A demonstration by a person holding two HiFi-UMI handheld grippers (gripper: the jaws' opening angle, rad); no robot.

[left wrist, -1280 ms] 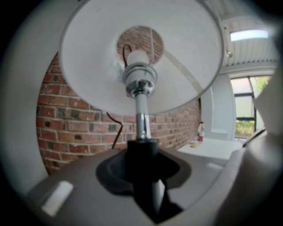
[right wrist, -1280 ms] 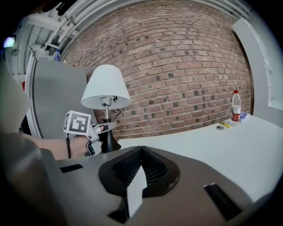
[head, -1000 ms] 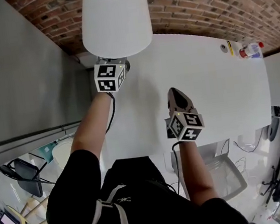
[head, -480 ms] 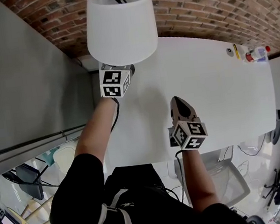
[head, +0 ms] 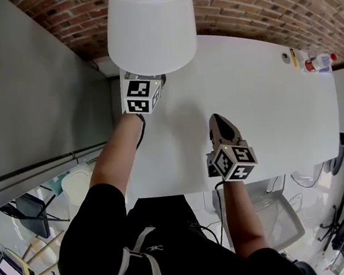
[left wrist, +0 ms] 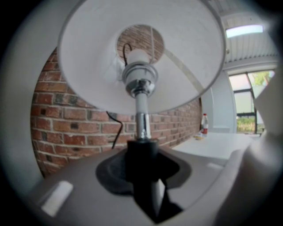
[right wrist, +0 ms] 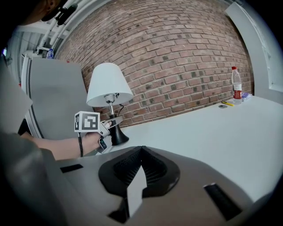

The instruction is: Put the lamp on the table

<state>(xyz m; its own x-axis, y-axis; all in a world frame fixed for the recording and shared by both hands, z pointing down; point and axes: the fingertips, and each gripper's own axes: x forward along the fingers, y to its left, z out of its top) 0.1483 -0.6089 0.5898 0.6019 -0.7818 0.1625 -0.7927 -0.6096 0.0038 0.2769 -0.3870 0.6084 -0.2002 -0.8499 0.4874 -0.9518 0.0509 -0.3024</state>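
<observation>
Here, the head view shows a long white counter running along a brick wall, with a grey panel to its left. The lamp stands at the counter's far left corner, and a bottle lies far to the right. The left hand-held gripper reaches under the shade. The right hand-held gripper hovers above bare counter. In the left gripper view, the jaws clamp the lamp's dark stem just above its base. In the right gripper view, the jaws are closed together and empty, and the lamp's black base appears to rest on the counter beside the wall.
</observation>
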